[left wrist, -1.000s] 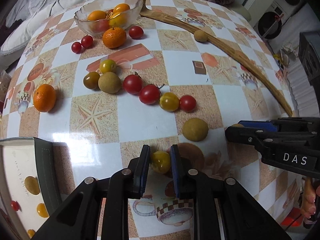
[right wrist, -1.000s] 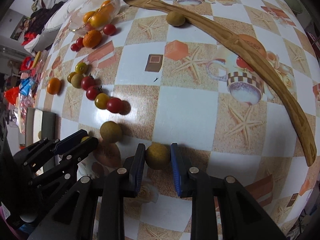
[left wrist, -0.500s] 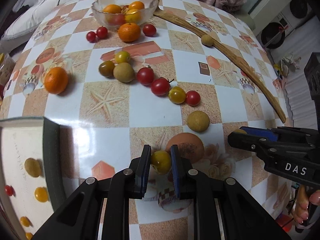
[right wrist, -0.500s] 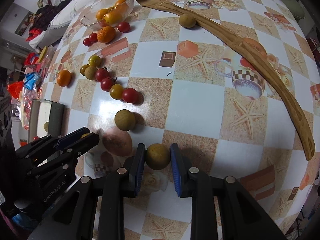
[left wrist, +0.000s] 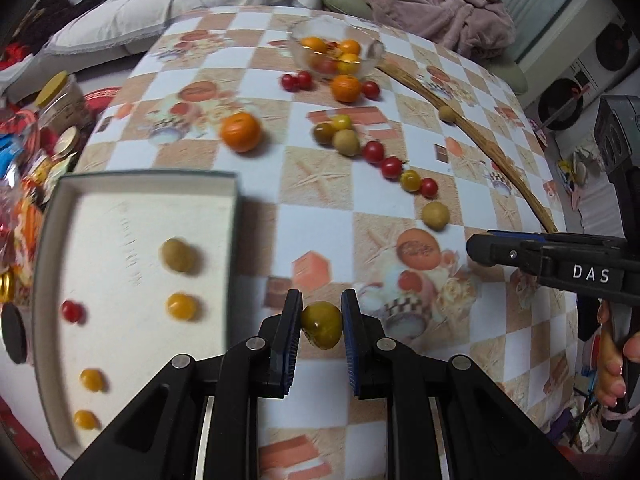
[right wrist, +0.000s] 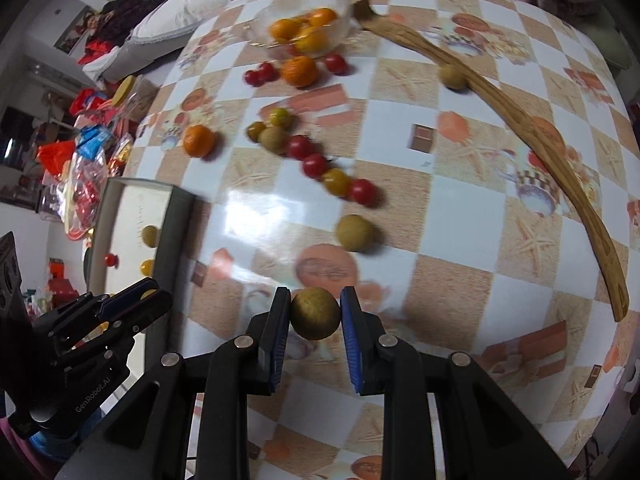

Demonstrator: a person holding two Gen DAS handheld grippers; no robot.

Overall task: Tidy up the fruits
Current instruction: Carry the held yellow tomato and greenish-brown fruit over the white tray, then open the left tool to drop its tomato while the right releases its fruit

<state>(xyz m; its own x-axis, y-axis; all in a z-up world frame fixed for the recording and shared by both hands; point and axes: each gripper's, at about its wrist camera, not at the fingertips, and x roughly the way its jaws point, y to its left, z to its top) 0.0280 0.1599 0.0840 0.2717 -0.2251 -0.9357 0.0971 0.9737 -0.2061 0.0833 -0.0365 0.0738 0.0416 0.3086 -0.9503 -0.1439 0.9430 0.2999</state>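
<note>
My left gripper (left wrist: 321, 330) is shut on a yellow-green tomato (left wrist: 322, 323) and holds it above the table, just right of a white box tray (left wrist: 132, 216) that holds several small fruits. My right gripper (right wrist: 315, 314) is shut on a brown longan (right wrist: 315, 312), lifted over the table's near part. Loose red and yellow tomatoes (right wrist: 316, 166), longans (right wrist: 354, 233) and an orange (left wrist: 241, 132) lie in a line across the table. A glass bowl (left wrist: 374, 54) of oranges stands at the far side.
A long curved wooden stick (right wrist: 532, 128) lies along the right side of the table, with a longan (right wrist: 452, 76) beside it. Snack packets and jars (left wrist: 24, 152) crowd the left beyond the tray. The right gripper shows in the left wrist view (left wrist: 480, 246).
Both grippers have lifted and drawn back toward the left with their fruits. The white tray has come into fuller view on the left.
</note>
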